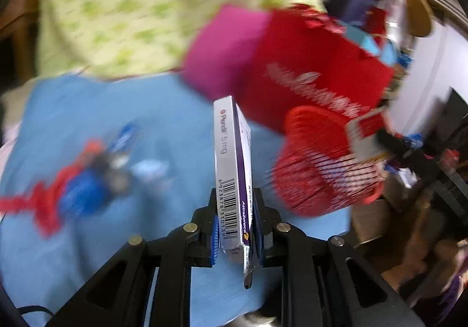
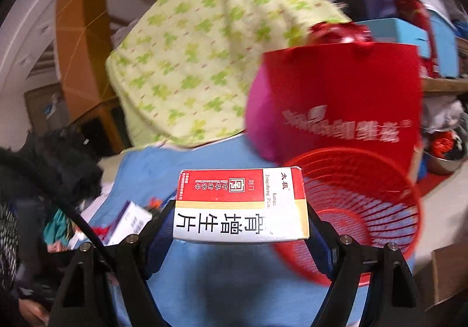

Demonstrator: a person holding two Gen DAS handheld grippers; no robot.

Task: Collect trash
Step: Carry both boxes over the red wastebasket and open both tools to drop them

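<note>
My left gripper (image 1: 236, 219) is shut on a thin white and purple medicine box (image 1: 231, 169), held on edge above the blue cloth (image 1: 163, 128). The red mesh basket (image 1: 318, 163) lies to its right, with the other box (image 1: 365, 137) showing at its rim. In the right wrist view my right gripper (image 2: 241, 219) is shut on a wide red and white medicine box (image 2: 239, 204), held flat across the jaws. The red mesh basket (image 2: 356, 210) stands just right of it. The white and purple box (image 2: 128, 224) appears at lower left.
A red gift bag (image 2: 345, 105) with a pink side stands behind the basket. A green-patterned pillow (image 2: 199, 64) leans at the back. Blurred red and blue scraps (image 1: 76, 181) lie on the cloth at left. Dark clothing (image 2: 44, 169) piles at the left edge. A cardboard box (image 2: 444, 274) sits lower right.
</note>
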